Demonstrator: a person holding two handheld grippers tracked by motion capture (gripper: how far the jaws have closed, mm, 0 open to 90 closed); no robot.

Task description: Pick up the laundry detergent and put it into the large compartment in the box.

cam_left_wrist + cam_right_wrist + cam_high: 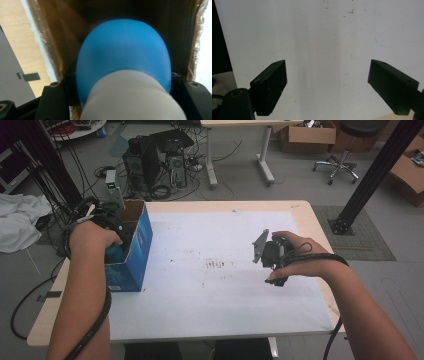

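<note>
Cables, a computer tower [150, 162] and cardboard boxes cluttered the grey floor behind, and up front sat a light wooden table [310, 217] with a big white sheet [220, 285] spread across it, a few dark specks near its middle. Over at the table's left edge stood an open blue box [131, 252], brown cardboard on the inside, and the left hand [92, 237] was down in its mouth! The left gripper [123, 82] was inside the box, jaws clamped on either side of a rounded blue object with a white ribbed end [123, 60]. That object sat between the brown inner walls, white end nearest the camera, blue dome pointing deeper into the box. What exactly it was, the left gripper view did not settle.

Meanwhile the right hand [300, 252] was well apart from the box, over the right half of the sheet. In the right gripper view the right gripper [327, 85] had its two black jaws spread wide, nothing between them, just bare white sheet beneath.
</note>
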